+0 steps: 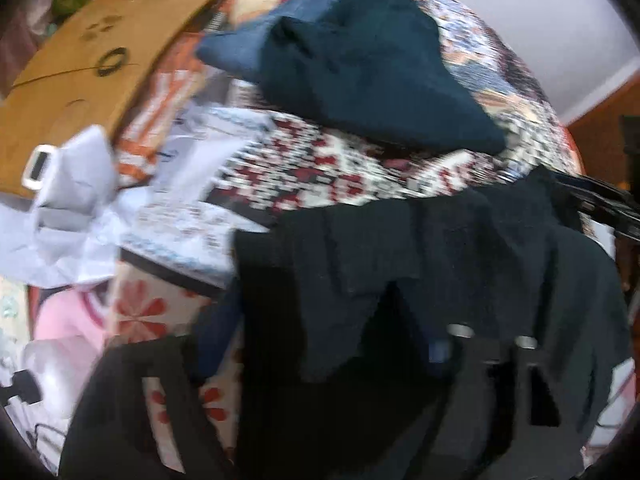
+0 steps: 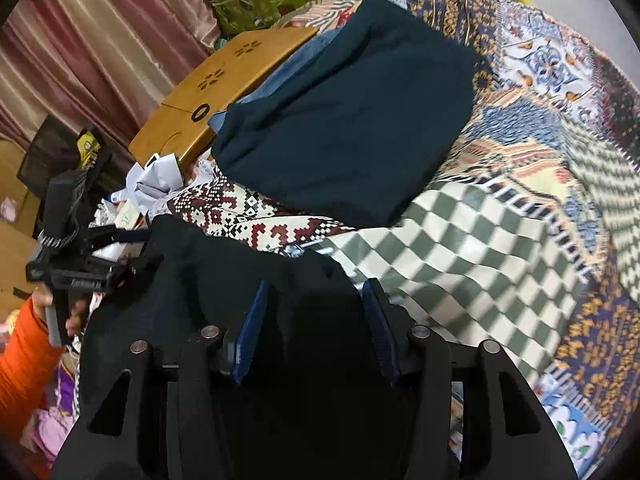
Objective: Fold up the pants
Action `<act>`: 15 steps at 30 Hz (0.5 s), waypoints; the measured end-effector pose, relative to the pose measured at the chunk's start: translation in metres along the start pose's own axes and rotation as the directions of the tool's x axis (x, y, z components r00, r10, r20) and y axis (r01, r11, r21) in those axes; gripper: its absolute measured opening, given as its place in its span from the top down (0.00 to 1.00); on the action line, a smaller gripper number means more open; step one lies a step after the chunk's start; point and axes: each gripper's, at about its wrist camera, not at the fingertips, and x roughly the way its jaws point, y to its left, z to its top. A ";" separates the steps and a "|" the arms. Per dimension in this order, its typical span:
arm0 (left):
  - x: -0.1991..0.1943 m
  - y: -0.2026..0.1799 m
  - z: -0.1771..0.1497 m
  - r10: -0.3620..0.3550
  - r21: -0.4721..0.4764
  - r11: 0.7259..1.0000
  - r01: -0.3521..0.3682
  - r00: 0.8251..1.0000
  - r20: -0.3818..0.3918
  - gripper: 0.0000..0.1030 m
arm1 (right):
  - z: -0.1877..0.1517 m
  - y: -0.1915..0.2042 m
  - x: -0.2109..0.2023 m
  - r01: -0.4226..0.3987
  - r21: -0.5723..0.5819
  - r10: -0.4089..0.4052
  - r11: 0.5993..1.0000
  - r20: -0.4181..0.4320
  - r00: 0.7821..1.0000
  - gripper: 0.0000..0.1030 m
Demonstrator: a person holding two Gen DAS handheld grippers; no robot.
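The black pants [image 2: 224, 280] lie bunched at the near edge of a bed covered by a patchwork quilt [image 2: 520, 128], hanging partly over the side toward the cameras. In the right wrist view the right gripper [image 2: 318, 328] points steeply down with its two blue pads [image 2: 251, 336] set on either side of a raised ridge of the black cloth; the fabric fills the gap between them and both pads appear to press on it, so the gripper is narrowed onto the pants. At the left edge of that view the left gripper [image 2: 132, 268] reaches in at the far end of the same garment, held by a hand [image 2: 60, 308] with an orange sleeve [image 2: 28, 356] behind it. The left wrist view is badly blurred — the black cloth [image 1: 400, 260] drapes over the gripper's frame and hides the fingertips, so whether that gripper is clamped on the fabric or merely around it cannot be told. Farther back on the quilt lies a folded dark teal garment [image 2: 352, 120], well apart from the black pants, with a strip of blue denim [image 2: 280, 76] showing beneath its left edge. A wooden lap tray [image 2: 224, 80] with flower-shaped cutouts sits to the left of that pile, crumpled white paper [image 2: 154, 184] just in front of it. Striped reddish curtains [image 2: 92, 40] hang behind — and a green patterned bag [image 2: 268, 4] stands at the far end.
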 end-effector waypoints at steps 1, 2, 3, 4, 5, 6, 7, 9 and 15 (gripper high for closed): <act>0.001 -0.003 0.001 -0.008 0.004 1.000 0.008 1.000 -0.003 0.47 | -0.001 0.002 0.002 0.010 -0.015 -0.010 1.000 -0.004 1.000 0.72; 0.001 -0.006 0.000 0.005 0.015 1.000 -0.005 1.000 0.009 0.50 | 0.000 0.003 0.002 0.020 -0.023 -0.020 1.000 -0.004 1.000 0.82; 0.001 -0.008 0.000 0.008 0.025 1.000 -0.008 1.000 0.014 0.52 | 0.001 0.004 0.003 0.022 -0.028 -0.022 0.999 -0.002 1.000 0.85; 0.000 -0.009 -0.001 0.022 0.033 0.999 -0.023 1.000 0.022 0.60 | 0.000 0.005 0.003 0.029 -0.035 -0.029 0.999 0.005 1.000 0.87; -0.002 -0.009 -0.001 0.041 0.038 0.998 -0.042 0.999 0.029 0.66 | 0.000 0.006 0.002 0.034 -0.043 -0.033 0.999 0.011 0.999 0.90; -0.004 -0.010 -0.001 0.055 0.040 0.998 -0.056 0.998 0.034 0.69 | 0.000 0.007 0.000 0.046 -0.056 -0.045 0.997 0.020 0.999 0.92; -0.008 -0.009 -0.001 0.080 0.043 0.996 -0.082 0.996 0.046 0.74 | -0.001 0.009 -0.001 0.062 -0.072 -0.060 0.996 0.031 0.998 0.92; -0.016 -0.007 -0.001 0.155 0.058 0.985 -0.160 0.984 0.086 0.80 | 0.001 0.015 -0.002 0.101 -0.107 -0.094 0.989 0.064 0.993 0.93; -0.010 0.003 0.001 0.425 0.053 0.901 -0.431 0.899 0.104 0.91 | 0.009 0.016 0.017 0.178 -0.108 -0.172 0.978 0.067 0.983 0.92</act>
